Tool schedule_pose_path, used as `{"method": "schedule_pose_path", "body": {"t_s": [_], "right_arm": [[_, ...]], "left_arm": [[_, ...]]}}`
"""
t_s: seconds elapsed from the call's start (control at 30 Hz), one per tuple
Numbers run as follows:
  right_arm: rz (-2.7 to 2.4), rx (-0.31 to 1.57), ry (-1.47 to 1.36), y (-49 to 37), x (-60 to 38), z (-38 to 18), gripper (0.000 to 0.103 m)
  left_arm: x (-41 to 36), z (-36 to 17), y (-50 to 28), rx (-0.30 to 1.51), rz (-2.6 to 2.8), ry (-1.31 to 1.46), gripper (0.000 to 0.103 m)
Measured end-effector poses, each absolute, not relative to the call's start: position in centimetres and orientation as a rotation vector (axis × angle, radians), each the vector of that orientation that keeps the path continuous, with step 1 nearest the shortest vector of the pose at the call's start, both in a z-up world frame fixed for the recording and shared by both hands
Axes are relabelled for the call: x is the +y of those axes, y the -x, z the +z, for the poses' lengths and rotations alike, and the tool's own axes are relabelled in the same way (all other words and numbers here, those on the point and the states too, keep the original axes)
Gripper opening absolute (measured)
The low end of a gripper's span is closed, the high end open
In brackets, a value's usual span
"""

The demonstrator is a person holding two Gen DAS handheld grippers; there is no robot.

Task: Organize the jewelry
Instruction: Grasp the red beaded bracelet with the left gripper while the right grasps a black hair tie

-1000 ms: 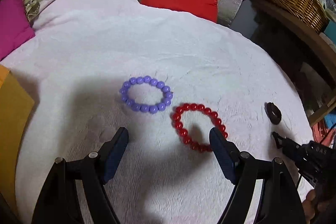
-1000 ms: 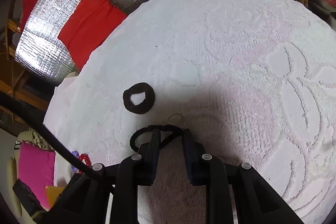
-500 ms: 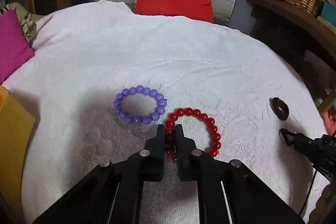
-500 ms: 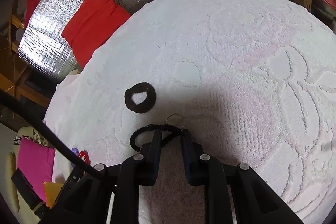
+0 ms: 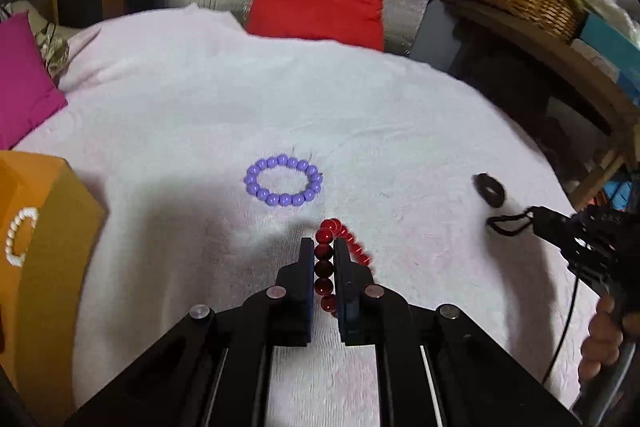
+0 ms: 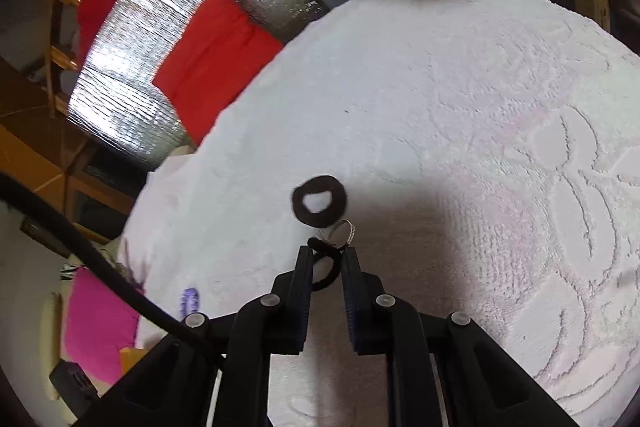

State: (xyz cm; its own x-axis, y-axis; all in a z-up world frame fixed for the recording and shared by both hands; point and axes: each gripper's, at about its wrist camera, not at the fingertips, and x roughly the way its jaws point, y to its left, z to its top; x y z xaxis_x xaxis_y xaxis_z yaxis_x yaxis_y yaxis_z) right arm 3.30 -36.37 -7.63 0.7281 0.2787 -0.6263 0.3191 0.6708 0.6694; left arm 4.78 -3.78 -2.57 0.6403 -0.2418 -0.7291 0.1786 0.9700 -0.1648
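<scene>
Both wrist views close, angled down; share towel (image 5: 200, 99) (image 6: 440, 67) (purple bracelet (image 5: 284, 179) (image 6: 190, 299) too).

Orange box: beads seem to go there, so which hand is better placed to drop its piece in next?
Left. Its fingers grip the red bracelet, and the orange box sits beside it.

Purple bracelet (image 5: 283, 181), red bracelet (image 5: 326, 269), white flower-embossed towel (image 6: 500, 115).

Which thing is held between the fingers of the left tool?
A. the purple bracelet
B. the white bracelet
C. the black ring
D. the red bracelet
D: the left tool is shut on the red bracelet, while the purple bracelet lies free on the cloth.
</scene>
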Motion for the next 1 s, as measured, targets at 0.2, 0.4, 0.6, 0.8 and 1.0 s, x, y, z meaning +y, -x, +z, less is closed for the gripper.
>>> {"method": "schedule_pose_path", "body": {"t_s": [0.2, 0.4, 0.6, 0.8, 1.0], "right_arm": [[0.012, 0.744, -0.892, -2.7, -36.4, -6.9, 0.012], [-0.086, 0.763, -0.861, -2.7, -36.8, -6.5, 0.016], [-0.148, 0.842, -0.843, -4.0, -37.5, -8.5, 0.046], [-0.159, 0.835, -0.813, -5.4, -36.8, -9.7, 0.045], [-0.145, 0.866, -0.798, -6.1, -35.6, -10.3, 0.02]], "left_arm": [[-3.6, -1.3, -2.7, 0.813, -0.283, 0.066, 0.009], [-3.2, -1.1, -2.0, 0.812, -0.302, 0.038, 0.01], [-2.6, -1.0, -2.1, 0.806, -0.295, 0.055, 0.009], [-2.5, -0.8, -1.7, 0.802, -0.305, 0.052, 0.01], [-2.0, -0.4, -1.7, 0.793, -0.296, 0.058, 0.009]]}}
